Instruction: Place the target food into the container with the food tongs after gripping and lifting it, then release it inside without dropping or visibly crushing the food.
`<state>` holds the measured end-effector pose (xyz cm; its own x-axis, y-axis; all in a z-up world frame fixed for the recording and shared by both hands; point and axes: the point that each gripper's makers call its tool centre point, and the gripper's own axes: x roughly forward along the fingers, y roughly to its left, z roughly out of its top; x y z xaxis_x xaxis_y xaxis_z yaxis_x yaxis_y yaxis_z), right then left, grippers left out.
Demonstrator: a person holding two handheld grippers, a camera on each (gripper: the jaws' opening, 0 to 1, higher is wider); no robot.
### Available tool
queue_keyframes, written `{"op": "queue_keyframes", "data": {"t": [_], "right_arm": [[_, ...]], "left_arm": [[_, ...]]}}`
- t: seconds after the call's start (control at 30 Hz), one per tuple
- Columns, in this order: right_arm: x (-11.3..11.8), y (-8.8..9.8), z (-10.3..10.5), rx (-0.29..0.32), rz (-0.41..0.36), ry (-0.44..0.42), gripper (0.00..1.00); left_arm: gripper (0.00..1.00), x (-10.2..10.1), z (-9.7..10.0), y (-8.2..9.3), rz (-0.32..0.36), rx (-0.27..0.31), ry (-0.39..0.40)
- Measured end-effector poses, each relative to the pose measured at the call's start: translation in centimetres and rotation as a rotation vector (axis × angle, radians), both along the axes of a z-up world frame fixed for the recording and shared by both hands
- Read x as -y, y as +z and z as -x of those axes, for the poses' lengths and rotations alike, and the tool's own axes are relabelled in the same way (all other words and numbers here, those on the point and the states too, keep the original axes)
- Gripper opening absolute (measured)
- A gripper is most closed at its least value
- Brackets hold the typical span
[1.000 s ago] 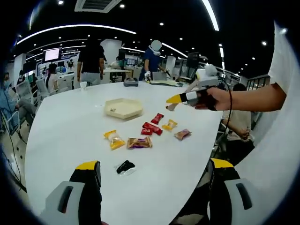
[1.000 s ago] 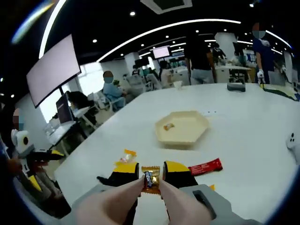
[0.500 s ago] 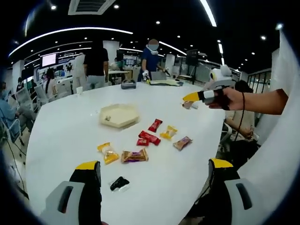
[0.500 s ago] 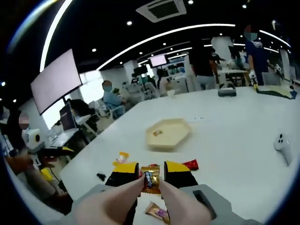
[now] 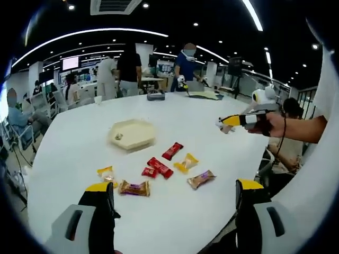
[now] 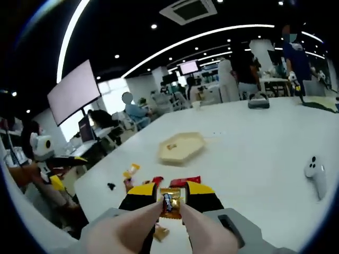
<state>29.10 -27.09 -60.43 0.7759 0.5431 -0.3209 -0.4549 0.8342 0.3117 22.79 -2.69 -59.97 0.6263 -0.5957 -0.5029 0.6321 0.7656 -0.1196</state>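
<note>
The wrapped candy (image 6: 170,203), in a gold wrapper, sits pinched between the jaws of the right gripper (image 6: 170,199), held in the air above the table (image 6: 254,143). In the right gripper view, the two yellow-tipped jaws press against the wrapper from both sides. In the left gripper view, the same gripper (image 5: 226,123) enters from the right, held in a hand (image 5: 270,123) on an outstretched arm, above the table's right edge.

The container (image 5: 131,134), a pale hexagonal tray, rests near the table's middle, well apart from the held candy. One small piece lies inside it.

The left gripper (image 5: 172,197) hangs over the near edge of the table. Its jaws are spread wide and hold nothing.

Loose candies lie between the tray and the near edge: a red bar (image 5: 172,151), a second red bar (image 5: 160,167), a yellow packet (image 5: 185,163), a brown packet (image 5: 201,179), a brown bar (image 5: 134,188) and an orange packet (image 5: 107,173).

The right gripper view shows a white controller (image 6: 316,180) on the table's right side.

People (image 5: 128,73) stand beyond the far edge.
</note>
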Motion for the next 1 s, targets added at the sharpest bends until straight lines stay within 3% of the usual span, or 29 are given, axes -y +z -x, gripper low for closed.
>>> {"op": "queue_keyframes", "data": {"t": [0.23, 0.37, 0.57, 0.73, 1.0], "right_arm": [[0.6, 0.6, -0.8, 0.015, -0.015, 0.015, 0.2], [0.4, 0.8, -1.6, 0.018, -0.022, 0.011, 0.2], [-0.9, 1.9, -3.3, 0.027, 0.007, -0.001, 0.2], [-2.5, 3.4, -5.0, 0.046, 0.035, -0.026, 0.2], [-5.0, 4.0, -8.0, 0.053, 0.072, -0.056, 0.2]], "left_arm": [[0.96, 1.5, 0.2, -0.3, -0.014, -0.022, -0.002], [0.96, 1.3, -1.1, 0.3, -0.007, -0.01, -0.004], [0.96, 0.1, -3.6, -0.9, 0.002, -0.015, -0.029], [0.96, -0.5, -5.3, -0.8, 0.029, -0.008, -0.079], [0.96, -4.2, -8.1, -1.0, -0.005, 0.035, -0.144]]}}
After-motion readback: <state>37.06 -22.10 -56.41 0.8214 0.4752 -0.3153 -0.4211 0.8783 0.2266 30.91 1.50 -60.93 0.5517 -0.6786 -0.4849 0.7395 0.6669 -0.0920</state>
